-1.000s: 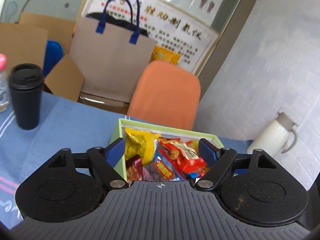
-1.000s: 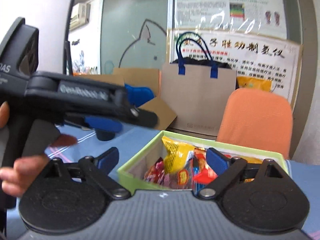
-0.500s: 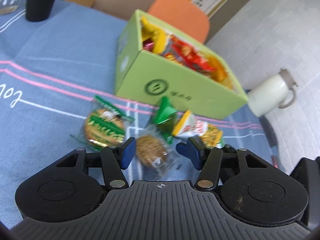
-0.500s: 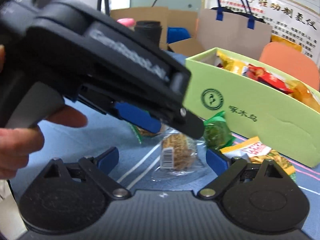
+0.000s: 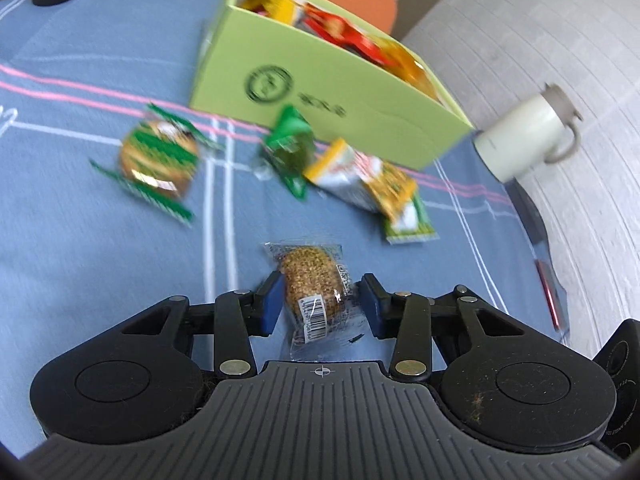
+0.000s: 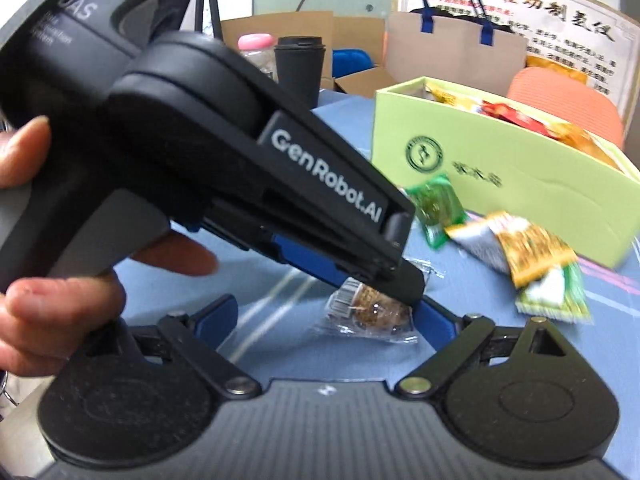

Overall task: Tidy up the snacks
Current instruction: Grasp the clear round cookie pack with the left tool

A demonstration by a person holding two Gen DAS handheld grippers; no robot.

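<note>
A sesame cookie in a clear wrapper point(image 5: 314, 280) lies on the blue tablecloth between the fingers of my left gripper point(image 5: 320, 300). Its jaws are closing; the left pad is at the cookie's edge and a thin gap shows at the right pad. In the right wrist view the left gripper's tip is down at the same cookie point(image 6: 368, 312). My right gripper point(image 6: 328, 316) is wide open just behind it, holding nothing. The green box point(image 5: 320, 92) full of snack packets stands beyond. A round green-wrapped cookie point(image 5: 160, 156), a green packet point(image 5: 290, 148) and a yellow-white packet point(image 5: 360, 176) lie loose before it.
A white jug point(image 5: 528, 132) stands right of the box, near the table's right edge point(image 5: 536, 240). A black cup point(image 6: 300, 64) and a pink-lidded bottle point(image 6: 256, 48) are at the far left. A paper bag point(image 6: 456, 52) and an orange chair point(image 6: 560, 92) are behind the table.
Both grippers came down from over the box to the tablecloth in front of it. The left jaws narrowed around the sesame cookie. The right jaws kept their width.
</note>
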